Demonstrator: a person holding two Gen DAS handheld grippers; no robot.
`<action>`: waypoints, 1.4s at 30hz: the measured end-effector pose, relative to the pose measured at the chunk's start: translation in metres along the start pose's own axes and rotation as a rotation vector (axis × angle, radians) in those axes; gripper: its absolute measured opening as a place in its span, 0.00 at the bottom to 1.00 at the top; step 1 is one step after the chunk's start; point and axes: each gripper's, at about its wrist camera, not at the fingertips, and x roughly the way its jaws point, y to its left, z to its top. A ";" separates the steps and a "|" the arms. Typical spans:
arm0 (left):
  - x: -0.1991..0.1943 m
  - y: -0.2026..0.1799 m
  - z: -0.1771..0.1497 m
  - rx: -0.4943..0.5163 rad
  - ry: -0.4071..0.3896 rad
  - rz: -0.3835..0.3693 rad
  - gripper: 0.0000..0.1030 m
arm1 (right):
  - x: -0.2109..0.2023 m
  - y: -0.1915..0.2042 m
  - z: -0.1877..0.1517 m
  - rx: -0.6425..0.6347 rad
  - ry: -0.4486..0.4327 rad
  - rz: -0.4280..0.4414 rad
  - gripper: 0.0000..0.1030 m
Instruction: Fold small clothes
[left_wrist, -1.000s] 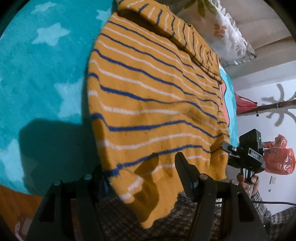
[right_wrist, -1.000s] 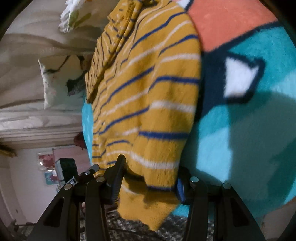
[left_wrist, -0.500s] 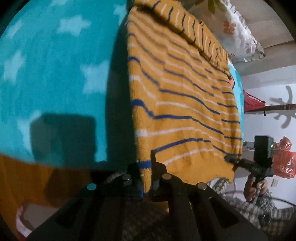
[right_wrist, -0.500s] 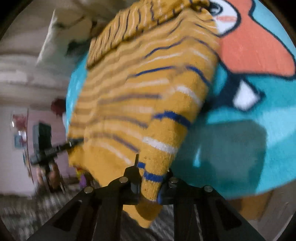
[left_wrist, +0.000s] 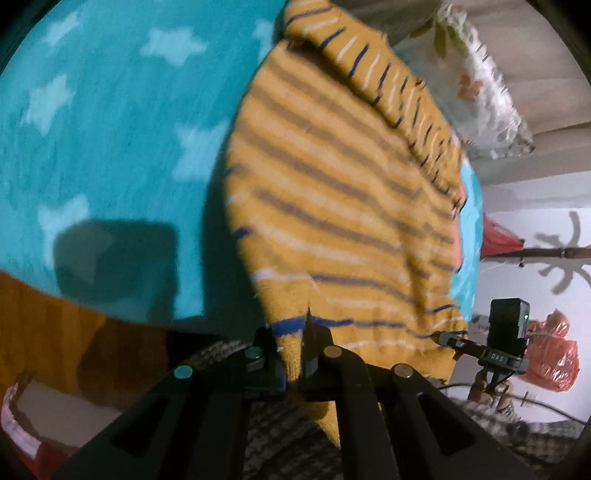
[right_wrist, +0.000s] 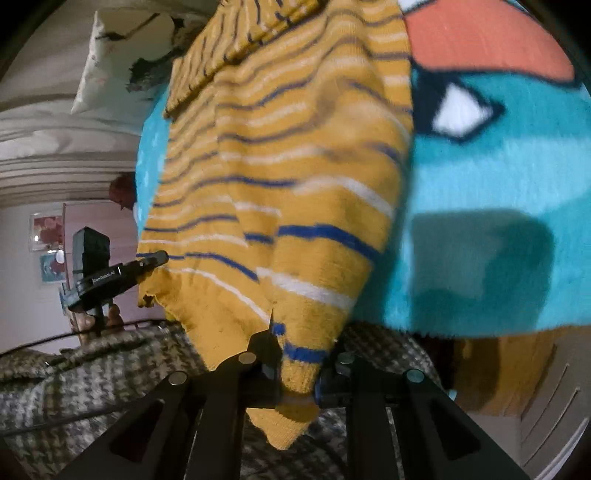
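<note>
Since one second earlier, both grippers have been closed from wide open onto the hem, and the near edge of the garment has been raised off the blanket. The mustard-yellow knitted sweater with blue and white stripes (left_wrist: 332, 206) is seen lying on a teal fleece blanket patterned with pale stars (left_wrist: 110, 129), its far end resting flat and its hem lifted toward the cameras. The left gripper (left_wrist: 295, 354) is shown with fingers pressed together on one hem corner; the right gripper (right_wrist: 295, 365) is likewise clamped on the opposite corner, a flap of knit hanging below its fingers. Each gripper is visible in the other's view at the hem edge. A floral pillow (left_wrist: 476, 92) is seen beyond the collar.
</note>
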 end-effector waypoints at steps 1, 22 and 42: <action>-0.003 -0.004 0.006 -0.002 -0.019 -0.016 0.04 | -0.004 0.002 0.006 -0.001 -0.022 0.019 0.12; 0.056 -0.050 0.265 -0.135 -0.241 -0.039 0.04 | -0.021 -0.017 0.279 0.223 -0.390 0.237 0.27; 0.035 -0.021 0.275 -0.310 -0.347 -0.243 0.45 | -0.055 -0.053 0.316 0.460 -0.569 0.501 0.76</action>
